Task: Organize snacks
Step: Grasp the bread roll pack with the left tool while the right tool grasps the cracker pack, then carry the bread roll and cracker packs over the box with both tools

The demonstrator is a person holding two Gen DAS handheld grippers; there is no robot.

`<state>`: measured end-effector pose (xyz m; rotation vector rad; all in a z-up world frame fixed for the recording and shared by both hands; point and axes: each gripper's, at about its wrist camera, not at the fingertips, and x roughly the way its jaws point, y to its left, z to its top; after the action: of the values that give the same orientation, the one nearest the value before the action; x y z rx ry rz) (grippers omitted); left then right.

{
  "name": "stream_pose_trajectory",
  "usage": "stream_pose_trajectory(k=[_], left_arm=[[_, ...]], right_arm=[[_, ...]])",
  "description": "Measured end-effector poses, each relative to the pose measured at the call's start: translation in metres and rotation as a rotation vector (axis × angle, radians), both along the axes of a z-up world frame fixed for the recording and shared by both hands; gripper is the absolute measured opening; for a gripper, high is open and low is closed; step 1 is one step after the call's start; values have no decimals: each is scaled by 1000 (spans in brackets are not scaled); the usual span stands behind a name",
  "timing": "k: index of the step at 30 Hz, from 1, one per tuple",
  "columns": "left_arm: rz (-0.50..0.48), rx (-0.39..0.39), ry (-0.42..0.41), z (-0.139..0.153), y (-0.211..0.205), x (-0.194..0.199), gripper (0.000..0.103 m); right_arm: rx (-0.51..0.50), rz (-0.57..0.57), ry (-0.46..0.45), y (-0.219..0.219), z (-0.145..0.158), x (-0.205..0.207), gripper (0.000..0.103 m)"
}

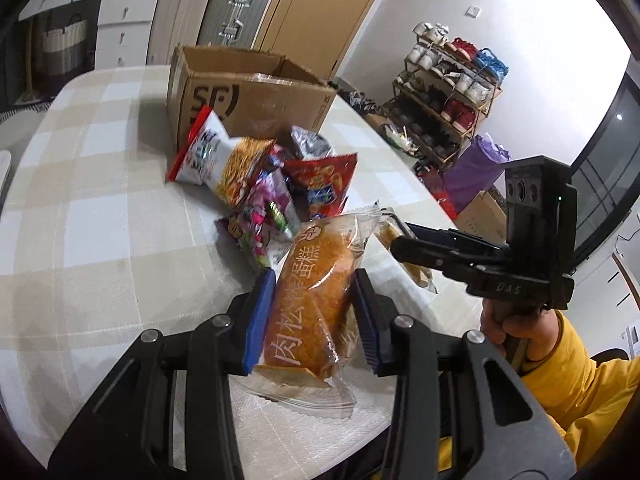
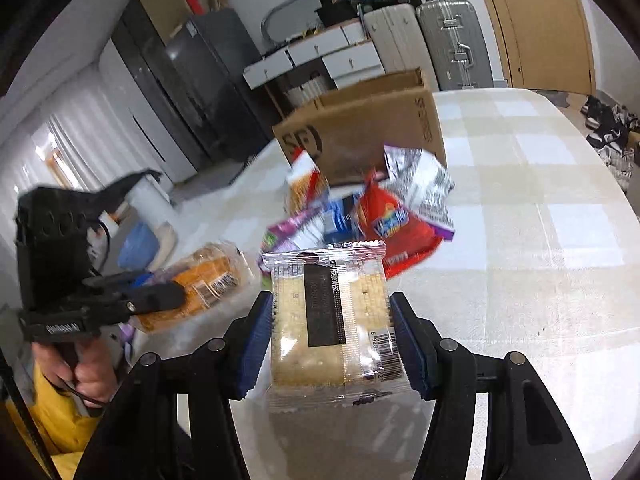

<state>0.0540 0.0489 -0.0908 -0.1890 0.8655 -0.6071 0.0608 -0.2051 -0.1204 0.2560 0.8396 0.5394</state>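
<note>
Both hands are loaded. The left gripper (image 1: pixel 312 320) has its jaws clamped on a floss cake packet (image 1: pixel 316 292): light, soft, crinkly film, so I judge a gentle squeeze across the middle is best or the cake crushes. The right gripper (image 2: pixel 332 344) has its jaws pressed on a cracker pack (image 2: pixel 332 320): flat, stiff, brittle, slippery wrap, best gripped by its edges. At twelve o'clock the snack pile (image 1: pixel 272 176) lies on the desk (image 1: pixel 100 208) against the open cardboard box (image 1: pixel 248 96).
</note>
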Motion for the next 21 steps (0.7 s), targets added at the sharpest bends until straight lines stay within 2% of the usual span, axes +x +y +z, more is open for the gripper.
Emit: stream_pose_trajectory(k=[5,8,16,21], left_arm=[[8,1,-49,23,1,-9,36],[25,5,-89,41,-2,-6,36],[43,-3,-165,90,-6,0,36],[124,38,-230,119,1,-5,36]], right_arm=[[72,20,-33,-2,26,-8,59],[31,47,-96,10,46,-13,59],[59,48,-176,11,88,-6,59],[45,43,-235,7,111,0,59]])
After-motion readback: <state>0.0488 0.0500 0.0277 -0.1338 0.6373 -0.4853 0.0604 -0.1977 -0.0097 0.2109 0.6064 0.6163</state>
